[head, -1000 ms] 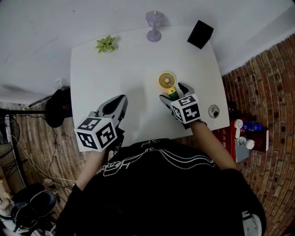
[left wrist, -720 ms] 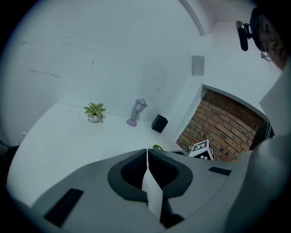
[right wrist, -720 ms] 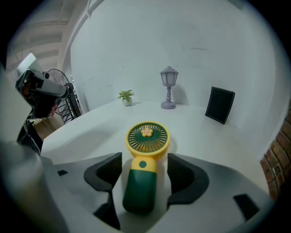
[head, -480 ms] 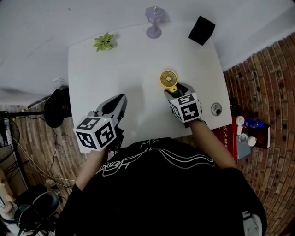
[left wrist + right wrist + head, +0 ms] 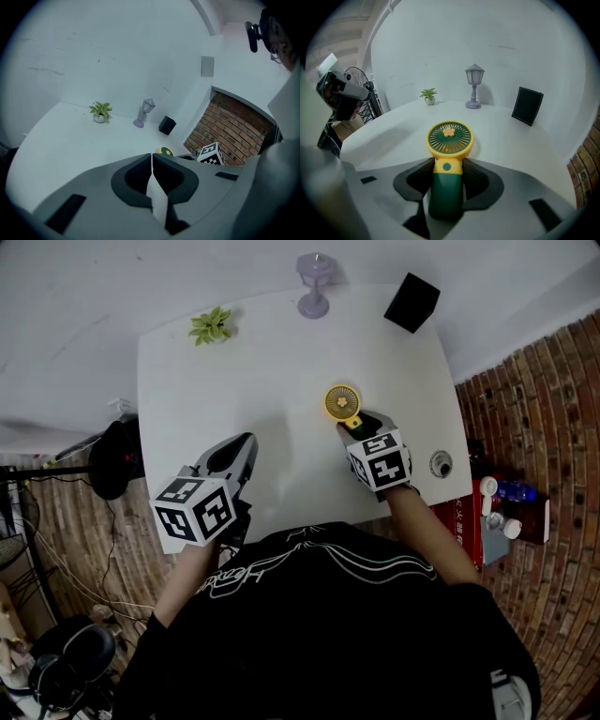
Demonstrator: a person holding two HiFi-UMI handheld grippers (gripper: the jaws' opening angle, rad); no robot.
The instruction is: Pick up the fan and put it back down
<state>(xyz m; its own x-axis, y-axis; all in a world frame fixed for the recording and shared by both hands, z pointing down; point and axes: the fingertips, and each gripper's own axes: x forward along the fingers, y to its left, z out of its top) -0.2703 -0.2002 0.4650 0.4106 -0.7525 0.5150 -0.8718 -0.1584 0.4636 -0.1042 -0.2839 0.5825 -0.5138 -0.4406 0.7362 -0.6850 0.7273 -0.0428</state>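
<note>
A small hand fan (image 5: pixel 342 401) with a yellow round head and a green handle lies on the white table (image 5: pixel 244 371), right of centre. My right gripper (image 5: pixel 357 425) reaches over the handle from the near side. In the right gripper view the fan (image 5: pixel 449 138) lies between the jaws; my right gripper (image 5: pixel 447 165) has just been closing, and its pads now press both sides of the handle. My left gripper (image 5: pixel 244 443) hovers over the table's near left, shut with nothing in it; the tips of my left gripper (image 5: pixel 152 157) meet in its own view, where the fan (image 5: pixel 164 151) shows far off.
At the table's far edge stand a small potted plant (image 5: pixel 212 326), a lilac lantern-shaped lamp (image 5: pixel 314 282) and a black box (image 5: pixel 411 303). A small round fitting (image 5: pixel 439 463) sits at the right edge. Right of the table, a red box with bottles (image 5: pixel 497 517) lies on brick floor.
The right gripper's jaws have closed in from wide apart onto the fan's handle. The fan has stayed on the table. The left gripper has kept still.
</note>
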